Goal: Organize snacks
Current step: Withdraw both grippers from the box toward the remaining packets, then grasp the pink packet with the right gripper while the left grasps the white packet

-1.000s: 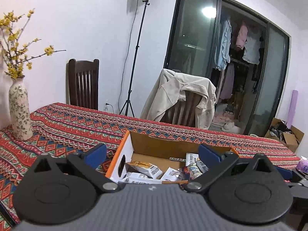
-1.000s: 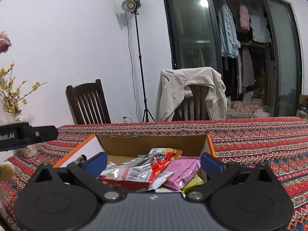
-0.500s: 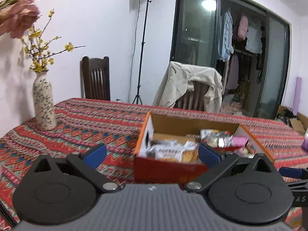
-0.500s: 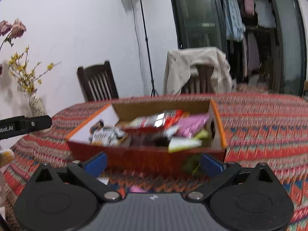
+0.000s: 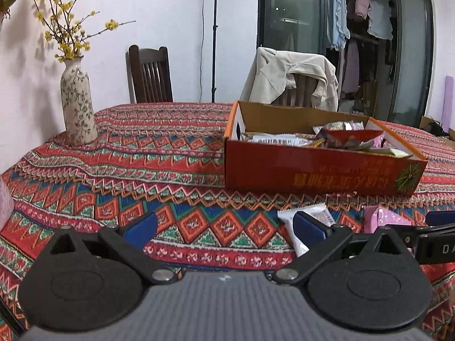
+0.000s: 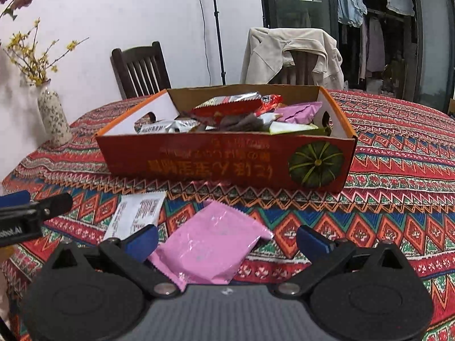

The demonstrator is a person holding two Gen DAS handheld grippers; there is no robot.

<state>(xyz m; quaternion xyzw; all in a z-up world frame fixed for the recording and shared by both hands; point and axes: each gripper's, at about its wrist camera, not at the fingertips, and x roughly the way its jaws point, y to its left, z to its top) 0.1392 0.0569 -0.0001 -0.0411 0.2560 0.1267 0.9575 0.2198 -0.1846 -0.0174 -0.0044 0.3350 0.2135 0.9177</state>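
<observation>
An orange cardboard box [image 6: 227, 167] full of snack packets stands on the patterned tablecloth; it also shows in the left wrist view [image 5: 312, 170]. In front of it lie a pink packet [image 6: 210, 244] and a white packet [image 6: 136, 213]. The white packet [image 5: 315, 216] and the pink packet's edge [image 5: 389, 221] show in the left wrist view. My right gripper [image 6: 227, 238] is open and empty, low over the pink packet. My left gripper [image 5: 224, 227] is open and empty, its right finger beside the white packet.
A flowered vase [image 5: 76, 108] with yellow branches stands at the table's left. Two wooden chairs [image 5: 150, 76] stand behind the table, one draped with a beige jacket [image 5: 293, 76]. A light stand [image 5: 213, 37] and a glass-door wardrobe are behind.
Both grippers have pulled back from above the box and dropped low to the near side of the table. The pink and white packets have come into view.
</observation>
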